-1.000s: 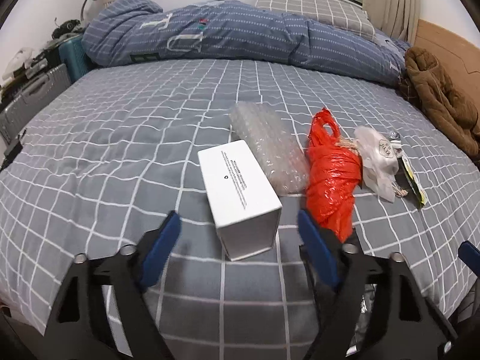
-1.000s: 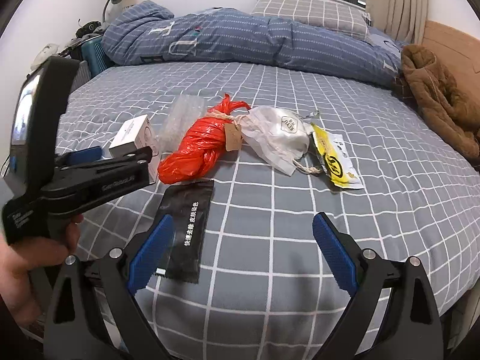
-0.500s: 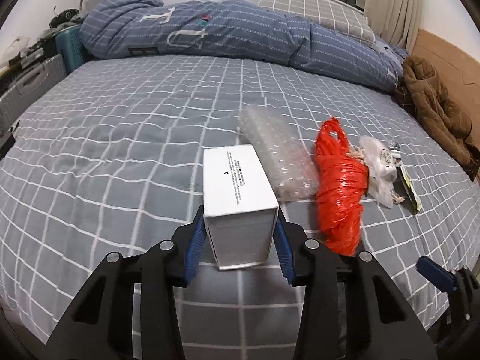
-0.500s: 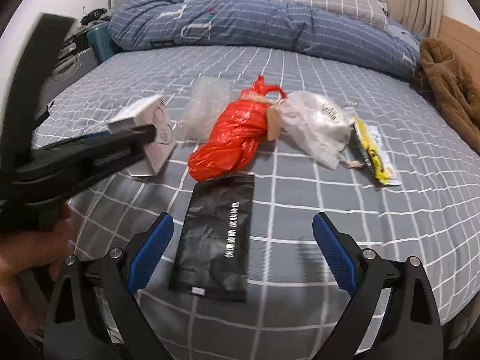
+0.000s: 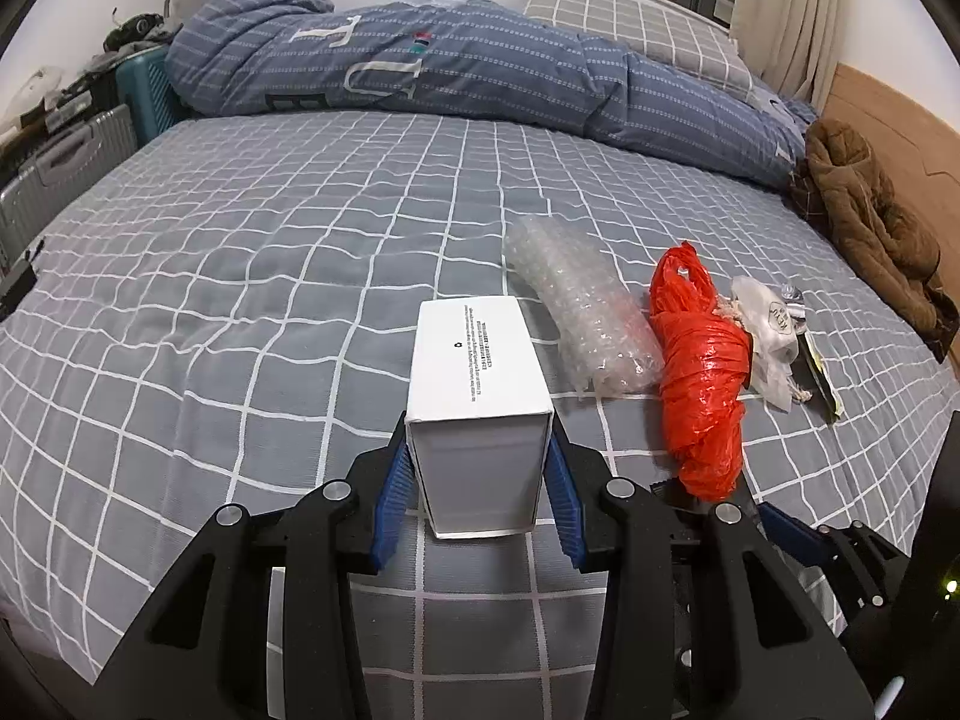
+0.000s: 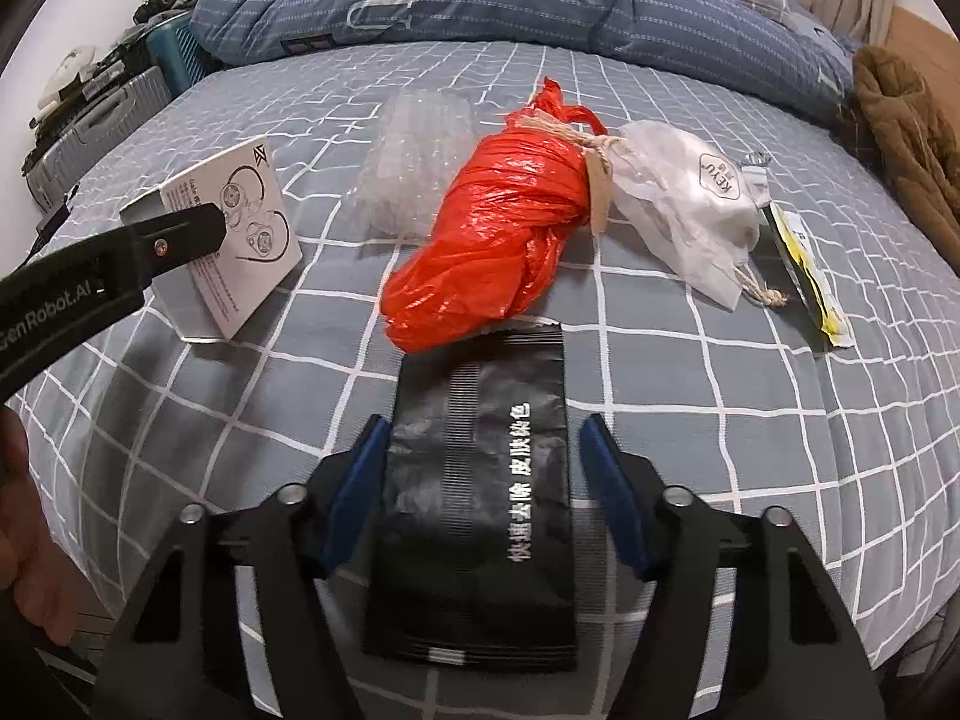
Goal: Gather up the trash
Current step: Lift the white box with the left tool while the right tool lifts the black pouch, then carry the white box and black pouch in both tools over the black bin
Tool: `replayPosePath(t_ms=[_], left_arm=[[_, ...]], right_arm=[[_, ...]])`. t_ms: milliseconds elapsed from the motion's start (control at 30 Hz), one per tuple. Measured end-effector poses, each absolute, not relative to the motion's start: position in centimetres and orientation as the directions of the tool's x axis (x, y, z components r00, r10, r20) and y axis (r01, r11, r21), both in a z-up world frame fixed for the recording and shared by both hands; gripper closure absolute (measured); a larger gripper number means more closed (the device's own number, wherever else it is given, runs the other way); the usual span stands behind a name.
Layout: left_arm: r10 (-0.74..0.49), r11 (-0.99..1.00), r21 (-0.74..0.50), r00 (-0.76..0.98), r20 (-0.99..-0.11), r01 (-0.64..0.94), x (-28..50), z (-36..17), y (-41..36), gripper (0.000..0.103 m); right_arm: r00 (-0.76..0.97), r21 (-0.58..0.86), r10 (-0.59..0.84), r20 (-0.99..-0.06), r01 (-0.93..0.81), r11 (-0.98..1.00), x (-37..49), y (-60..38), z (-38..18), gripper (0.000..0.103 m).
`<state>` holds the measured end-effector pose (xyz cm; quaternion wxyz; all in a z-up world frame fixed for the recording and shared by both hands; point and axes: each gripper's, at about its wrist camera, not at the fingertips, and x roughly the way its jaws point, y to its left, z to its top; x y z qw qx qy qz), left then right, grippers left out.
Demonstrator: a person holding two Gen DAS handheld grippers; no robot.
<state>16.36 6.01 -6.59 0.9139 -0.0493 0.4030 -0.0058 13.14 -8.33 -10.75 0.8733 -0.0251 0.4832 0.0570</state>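
Note:
My left gripper [image 5: 477, 438] is shut on a white box [image 5: 474, 360], its blue pads pressed against both sides at the near end. From the right wrist view the same box [image 6: 240, 240] looks tilted in the left gripper's finger [image 6: 174, 240]. My right gripper [image 6: 480, 426] hangs low over a black packet [image 6: 480, 480] lying flat on the bed. Its jaws are closing with the packet between them, and a gap still shows at the right pad. Beyond lie an orange plastic bag [image 6: 498, 228], a roll of bubble wrap [image 6: 414, 162], a white drawstring bag [image 6: 690, 204] and a yellow packet [image 6: 810, 276].
All of it rests on a grey checked bedsheet [image 5: 240, 300]. A blue duvet [image 5: 450, 72] is heaped along the far side, with a brown jacket [image 5: 870, 222] at the right. Suitcases [image 5: 66, 156] stand beside the bed on the left. The bed's near edge runs just under the grippers.
The left jaws closed onto the white box. The right gripper came down and forward over the black packet, and its jaws narrowed around it.

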Motion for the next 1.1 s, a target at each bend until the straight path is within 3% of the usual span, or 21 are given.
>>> replayPosePath(t_ms=[167, 433, 1100], left_arm=[[-0.050, 0.995, -0.094, 0.674, -0.737, -0.030, 16.4, -6.7, 6.0, 0.063], [-0.049, 0.995, -0.093, 0.673, -0.738, -0.029, 16.3, -6.7, 6.0, 0.063], [-0.051, 0.995, -0.092, 0.682, -0.730, -0.024, 14.0, -5.8, 5.7, 0.064]], right_arm=[[0.533, 0.000, 0.065, -0.843, -0.122, 0.993, 13.0, -8.1, -10.7, 0.049], [0.531, -0.020, 0.061, -0.845, -0.146, 0.989, 12.8, -7.8, -10.8, 0.068], [0.605, 0.010, 0.091, -0.791, -0.137, 0.991, 11.1, -9.9, -6.8, 0.069]])
